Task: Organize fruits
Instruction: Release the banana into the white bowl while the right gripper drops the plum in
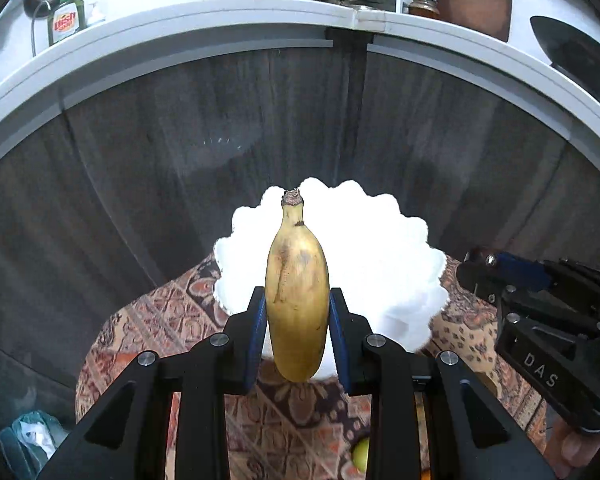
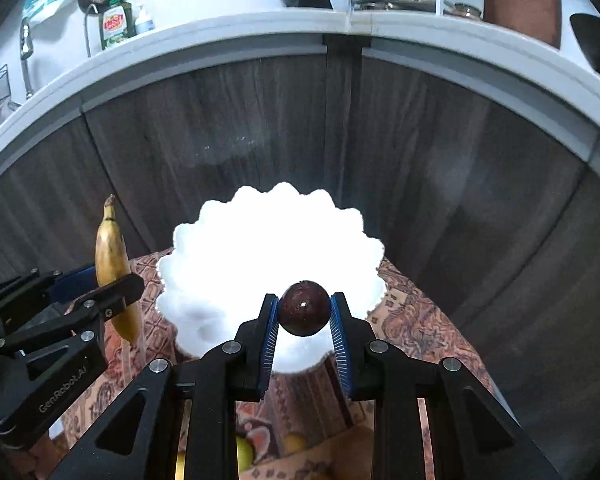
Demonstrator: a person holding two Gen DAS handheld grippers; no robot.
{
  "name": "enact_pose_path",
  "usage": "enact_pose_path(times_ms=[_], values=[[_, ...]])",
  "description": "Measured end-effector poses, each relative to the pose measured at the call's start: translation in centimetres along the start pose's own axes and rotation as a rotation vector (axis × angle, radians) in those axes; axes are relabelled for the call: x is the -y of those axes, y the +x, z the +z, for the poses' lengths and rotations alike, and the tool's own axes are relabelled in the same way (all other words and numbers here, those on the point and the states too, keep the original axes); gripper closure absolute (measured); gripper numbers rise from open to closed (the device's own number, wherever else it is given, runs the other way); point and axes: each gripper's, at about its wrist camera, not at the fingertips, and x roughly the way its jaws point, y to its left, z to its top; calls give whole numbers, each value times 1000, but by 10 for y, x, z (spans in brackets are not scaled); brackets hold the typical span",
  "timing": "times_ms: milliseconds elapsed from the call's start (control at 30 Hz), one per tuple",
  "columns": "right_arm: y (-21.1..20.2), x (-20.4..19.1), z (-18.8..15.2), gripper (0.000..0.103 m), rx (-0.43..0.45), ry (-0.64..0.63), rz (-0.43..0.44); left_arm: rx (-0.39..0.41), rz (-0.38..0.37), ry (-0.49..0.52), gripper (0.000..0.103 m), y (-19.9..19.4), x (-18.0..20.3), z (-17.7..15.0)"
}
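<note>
Gripping a banana (image 1: 297,304) upright at mid-frame, the left fingers (image 1: 257,340) are clamped on it before the white bowl (image 1: 400,264), while the right fingers (image 2: 271,336) are clamped on a dark round fruit (image 2: 305,308) above that bowl, on the patterned surface (image 1: 172,320).

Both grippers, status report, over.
Left gripper shut on banana. Right gripper shut on dark round fruit. Both raised near the white scalloped bowl; nothing blocking it.
</note>
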Motion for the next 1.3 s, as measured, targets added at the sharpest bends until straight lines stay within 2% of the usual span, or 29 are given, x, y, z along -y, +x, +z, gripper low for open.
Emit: enact_pose_path(times_ms=[400, 633, 700, 767, 833, 867, 900, 1000, 1067, 1300], values=[[76, 5, 5, 76, -124, 44, 0, -78, 4, -15, 73, 69, -12, 2], [96, 8, 4, 76, -161, 44, 5, -98, 0, -3, 72, 82, -10, 2], [97, 9, 4, 76, -163, 47, 11, -94, 3, 2, 65, 82, -9, 5], [97, 10, 5, 74, -159, 52, 17, -90, 8, 0, 53, 80, -9, 6], [94, 11, 7, 56, -153, 57, 19, -82, 15, 3, 49, 78, -9, 6], [90, 12, 7, 37, -137, 60, 6, -80, 22, 5, 46, 76, -9, 6], [87, 12, 8, 26, -121, 60, -11, -77, 32, 5, 44, 74, -9, 6], [77, 11, 11, 21, -86, 49, -51, -70, 51, 2, 33, 69, -11, 7], [72, 11, 12, 20, -82, 52, -64, -58, 75, -1, 21, 63, -12, 8], [50, 14, 16, 19, -51, 58, -93, -15, 125, 6, 7, 35, -14, 13]])
